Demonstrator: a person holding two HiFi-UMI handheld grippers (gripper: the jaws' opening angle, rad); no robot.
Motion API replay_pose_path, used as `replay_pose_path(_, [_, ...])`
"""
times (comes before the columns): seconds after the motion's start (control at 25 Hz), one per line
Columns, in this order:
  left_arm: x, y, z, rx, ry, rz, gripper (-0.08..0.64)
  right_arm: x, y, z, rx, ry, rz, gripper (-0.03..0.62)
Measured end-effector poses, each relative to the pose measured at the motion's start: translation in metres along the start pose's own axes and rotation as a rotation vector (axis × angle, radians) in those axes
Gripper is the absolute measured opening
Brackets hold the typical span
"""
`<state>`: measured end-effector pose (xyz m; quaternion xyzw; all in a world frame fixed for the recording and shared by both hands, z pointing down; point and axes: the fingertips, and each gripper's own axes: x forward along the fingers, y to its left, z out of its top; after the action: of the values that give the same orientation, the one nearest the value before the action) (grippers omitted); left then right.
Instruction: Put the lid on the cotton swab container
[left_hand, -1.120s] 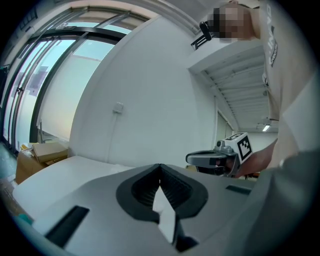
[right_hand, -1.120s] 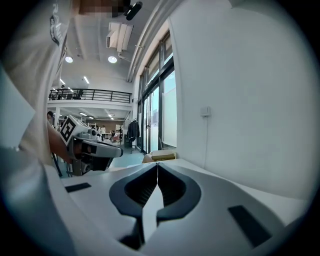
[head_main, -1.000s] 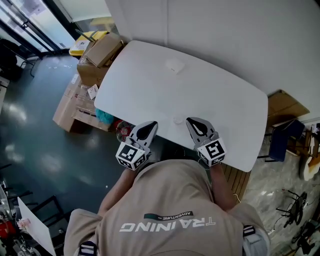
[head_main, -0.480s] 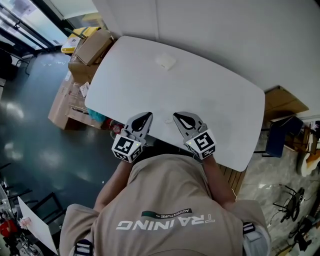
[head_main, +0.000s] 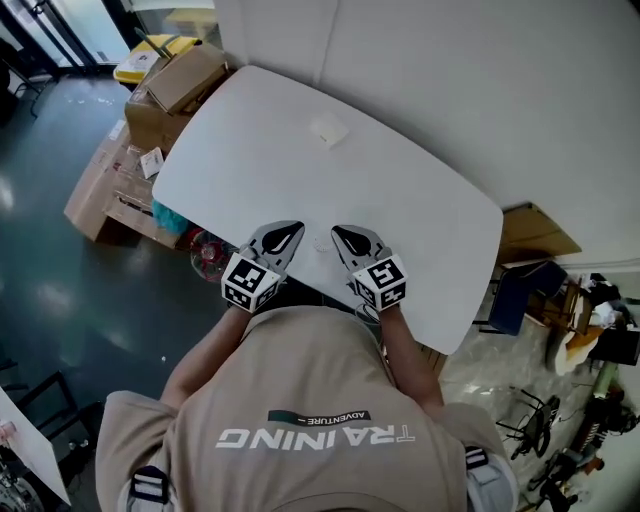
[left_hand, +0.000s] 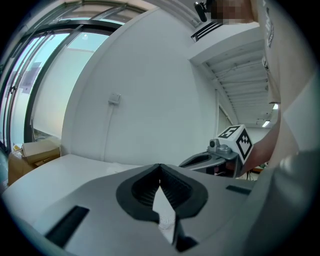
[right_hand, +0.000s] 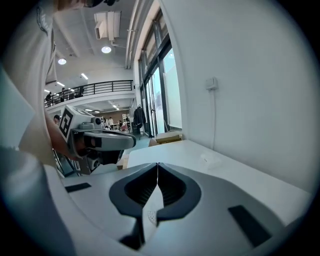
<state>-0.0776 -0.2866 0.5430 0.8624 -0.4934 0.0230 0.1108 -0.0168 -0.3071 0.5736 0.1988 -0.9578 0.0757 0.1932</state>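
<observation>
While you stand at the near edge of the white counter (head_main: 420, 200), both tools hang low over that edge, side by side. Your left tool (head_main: 283, 234) has its jaws pressed together on nothing, and your right tool (head_main: 347, 239) is the same, tips touching and empty. Well apart from them, close to the far edge, sits the pale cotton swab container (head_main: 326, 130). Between the two tool tips, by the near edge, lies a small round pale piece (head_main: 322, 243), too faint to name surely.
</observation>
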Motion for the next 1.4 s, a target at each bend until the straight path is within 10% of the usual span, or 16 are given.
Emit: replay_pose_path(1.4, [-0.029, -0.003, -0.016, 0.011, 0.023, 0.04, 0.012, 0.06, -0.013, -0.104, 0.123, 0.297, 0.04, 0.018])
